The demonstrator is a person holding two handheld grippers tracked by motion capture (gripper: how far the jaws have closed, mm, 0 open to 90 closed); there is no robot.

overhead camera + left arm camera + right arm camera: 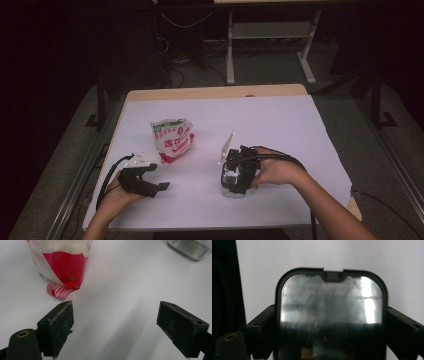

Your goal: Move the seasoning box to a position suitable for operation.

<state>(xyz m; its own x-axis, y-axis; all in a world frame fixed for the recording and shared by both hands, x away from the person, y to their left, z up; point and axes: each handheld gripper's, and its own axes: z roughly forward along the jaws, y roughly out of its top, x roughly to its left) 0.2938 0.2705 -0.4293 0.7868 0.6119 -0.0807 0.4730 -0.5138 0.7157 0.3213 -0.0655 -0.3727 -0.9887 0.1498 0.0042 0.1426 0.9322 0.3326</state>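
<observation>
Our right tool (329,322) clamps a clear glass container (332,315) from both sides, standing on the white surface (280,125). Left tool (115,322) spread wide, holding nothing; red-and-white snack bag (62,267) just ahead of its left jaw.

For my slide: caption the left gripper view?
Open left claw faces red-and-white plastic bag on white table.

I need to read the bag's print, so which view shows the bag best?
The high view: the whole bag shows there, standing on the table with its green and red print facing up. The left gripper view catches its red lower end, close up.
</observation>
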